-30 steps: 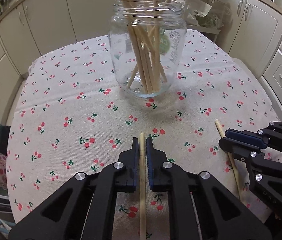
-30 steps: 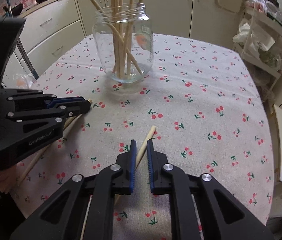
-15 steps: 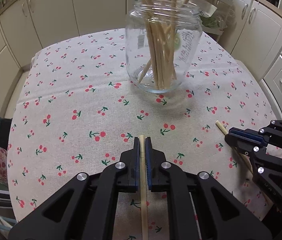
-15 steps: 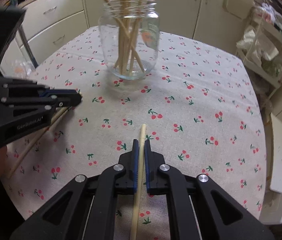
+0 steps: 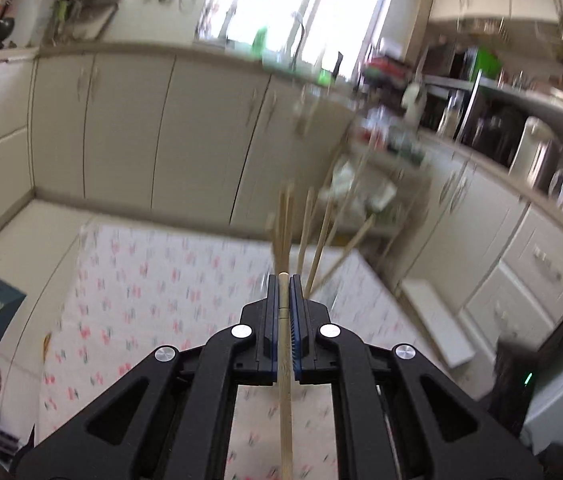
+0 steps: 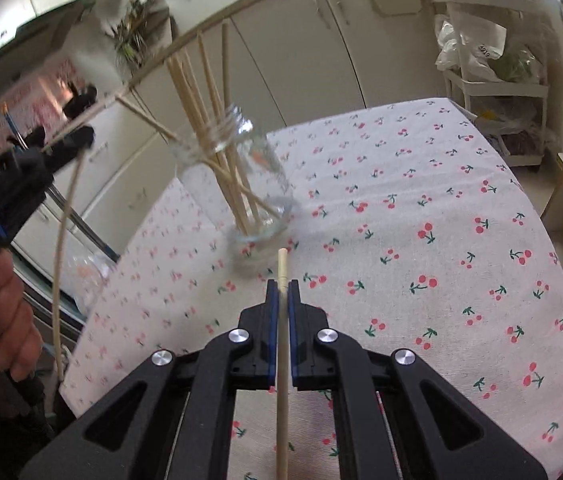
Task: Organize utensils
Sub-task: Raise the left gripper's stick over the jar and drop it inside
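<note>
1. Left gripper (image 5: pixel 281 280): black two-finger claw with blue pads, clamped tight on one pale wooden chopstick (image 5: pixel 285 400) — stick running lengthwise between the jaws, tip poking just past the fingertips, tail trailing back under the claw.
2. Right gripper (image 6: pixel 280 285): same build, likewise closed hard on a second wooden chopstick (image 6: pixel 281 380), gripped near its front end, long axis in line with the fingers.
3. Target: clear glass jar (image 6: pixel 241 184) on the cherry-print tablecloth (image 6: pixel 441 240), standing ahead of the right claw and slightly to its left, mouth up, already bristling with upright chopsticks.
4. From the left wrist view, only blurred stick tops (image 5: pixel 305 236) visible just beyond the fingertips; jar body hidden behind the claw.
5. In the right wrist view, left claw raised at the jar's left near rim height, a hand (image 6: pixel 5 320) wrapped round its grip, its stick hanging back down toward the cloth.
6. Judged nearer the mouth: left claw. Probable need — tip each stick from lengthwise to steeply downward over the opening before letting go.
7. Count: two claws, two held chopsticks, one jar; roughly seven sticks inside, exact number unclear through blur.
</note>
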Demonstrator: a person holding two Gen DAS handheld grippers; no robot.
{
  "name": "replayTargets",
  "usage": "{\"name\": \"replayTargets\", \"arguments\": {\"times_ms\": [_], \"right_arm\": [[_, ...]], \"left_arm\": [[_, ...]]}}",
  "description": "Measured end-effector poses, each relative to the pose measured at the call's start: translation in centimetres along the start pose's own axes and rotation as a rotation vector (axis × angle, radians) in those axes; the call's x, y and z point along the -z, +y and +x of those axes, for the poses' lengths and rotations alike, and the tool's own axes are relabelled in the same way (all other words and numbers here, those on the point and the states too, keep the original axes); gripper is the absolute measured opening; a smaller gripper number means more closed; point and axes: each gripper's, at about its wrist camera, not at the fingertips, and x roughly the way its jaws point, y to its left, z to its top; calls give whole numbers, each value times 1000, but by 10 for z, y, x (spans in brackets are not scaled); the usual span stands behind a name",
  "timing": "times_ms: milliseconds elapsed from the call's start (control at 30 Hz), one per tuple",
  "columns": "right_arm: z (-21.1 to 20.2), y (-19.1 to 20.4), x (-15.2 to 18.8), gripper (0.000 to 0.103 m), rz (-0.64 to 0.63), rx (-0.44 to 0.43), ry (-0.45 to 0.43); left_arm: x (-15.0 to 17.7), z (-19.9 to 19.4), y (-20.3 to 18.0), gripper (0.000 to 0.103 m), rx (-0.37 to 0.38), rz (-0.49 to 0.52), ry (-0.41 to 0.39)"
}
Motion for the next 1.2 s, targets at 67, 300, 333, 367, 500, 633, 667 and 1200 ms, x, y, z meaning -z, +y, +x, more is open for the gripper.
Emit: {"name": "replayTargets", "arguments": {"times_ms": [67, 300, 333, 367, 500, 633, 667, 1200], "right_arm": [[-5, 3, -1, 6, 10, -12, -32], [-15, 1, -7, 6, 34, -43, -113], [-16, -1, -7, 6, 36, -44, -115], [-15, -3, -7, 6, 39, -45, -114], [-12, -9, -2, 6, 56, -47, -120], [-9, -17, 1, 6, 79, -46, -134], [-9, -19, 2, 6, 87, -46, -139], [-5, -39, 3, 6, 181, -77, -144]], "left_arm": [[-15, -9, -4, 5, 2, -10, -78], [-58, -18, -13, 5, -5, -81, -278], [-63, -16, -16, 5, -16, -84, -305], [-67, -16, -18, 5, -23, -87, -321], [-83, -6, -20, 5, -50, -120, -402], [-96, 8, -22, 5, -70, -154, -456], [-97, 12, -24, 5, -74, -157, -461], [-88, 66, -41, 5, -188, -78, -547]]}}
